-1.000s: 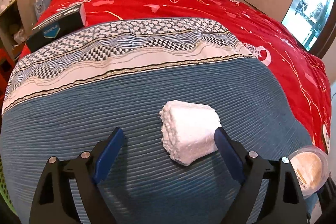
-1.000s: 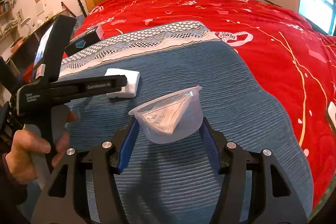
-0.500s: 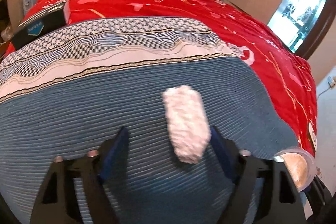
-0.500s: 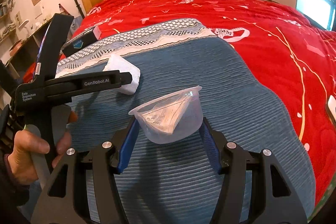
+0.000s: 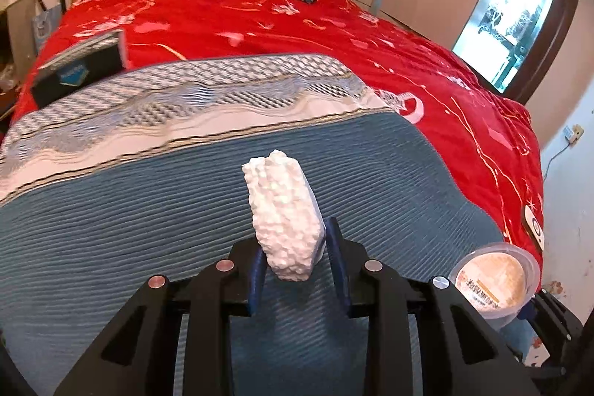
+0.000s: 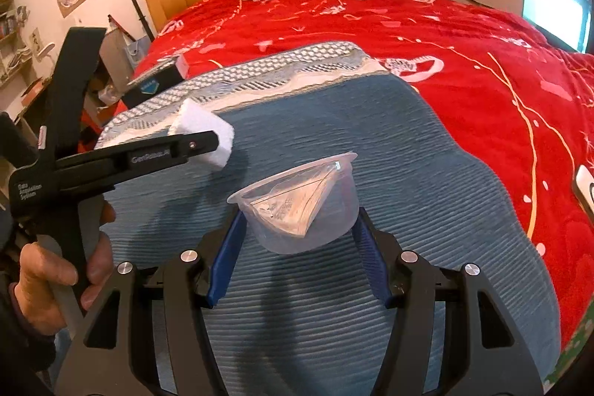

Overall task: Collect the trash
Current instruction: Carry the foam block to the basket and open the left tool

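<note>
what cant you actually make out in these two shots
- Left wrist view: the near end of the foam chunk sits behind the left gripper, whose jaws are closing on it.
- Left wrist view: the black box is motion-blurred, label unreadable.
- Right wrist view: print on the wrapper inside the plastic cup, held by the right gripper, is too small.
- No trash bin in either view.

Left tool (image 5: 297, 270) closing; right tool (image 6: 297, 247) clamped.
</note>
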